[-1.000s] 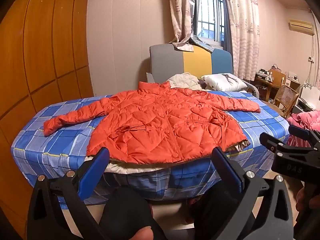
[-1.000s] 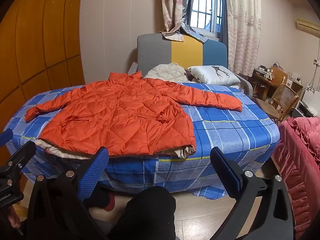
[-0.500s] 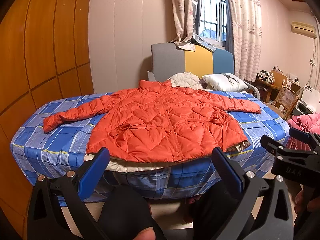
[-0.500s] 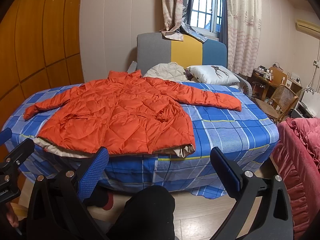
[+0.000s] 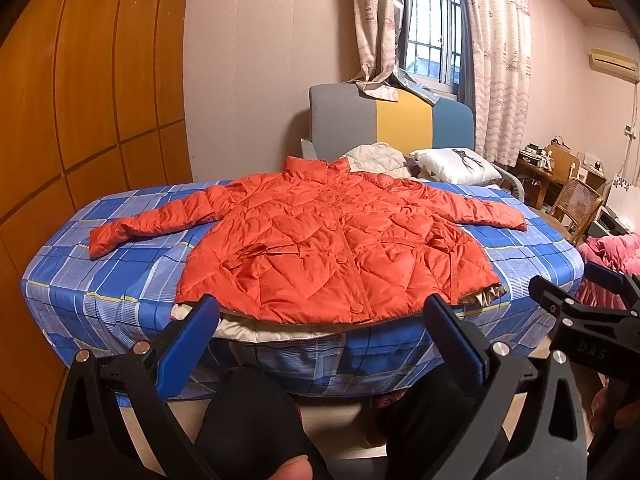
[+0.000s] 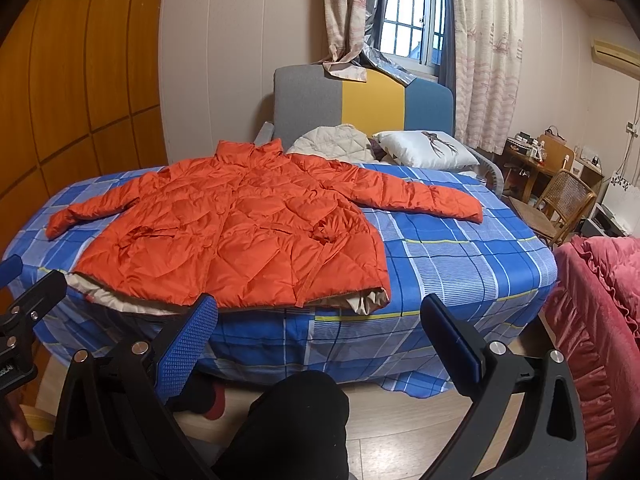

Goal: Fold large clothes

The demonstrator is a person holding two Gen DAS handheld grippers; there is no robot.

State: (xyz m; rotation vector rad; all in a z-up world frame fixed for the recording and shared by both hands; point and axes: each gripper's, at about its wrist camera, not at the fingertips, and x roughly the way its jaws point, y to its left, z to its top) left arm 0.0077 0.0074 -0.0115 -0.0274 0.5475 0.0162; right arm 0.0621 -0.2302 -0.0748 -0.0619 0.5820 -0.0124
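Note:
An orange quilted puffer jacket lies face up and spread flat on a bed with a blue checked sheet. Both sleeves stretch out sideways, and its beige lining shows at the hem by the bed's near edge. My left gripper hangs open in front of the hem, off the bed and touching nothing. Just as wide open, my right gripper faces the bed's near edge to the right of the jacket's hem. Each gripper shows at the edge of the other's view.
A grey, yellow and blue headboard, a white pillow and a cream quilted garment sit at the far end. Wooden panelling runs along the left. A pink ruffled cover, a cane chair and a desk stand on the right.
Both views have shifted a little, with the bed and jacket sitting slightly lower in frame. The jacket lies as before and both grippers stay open.

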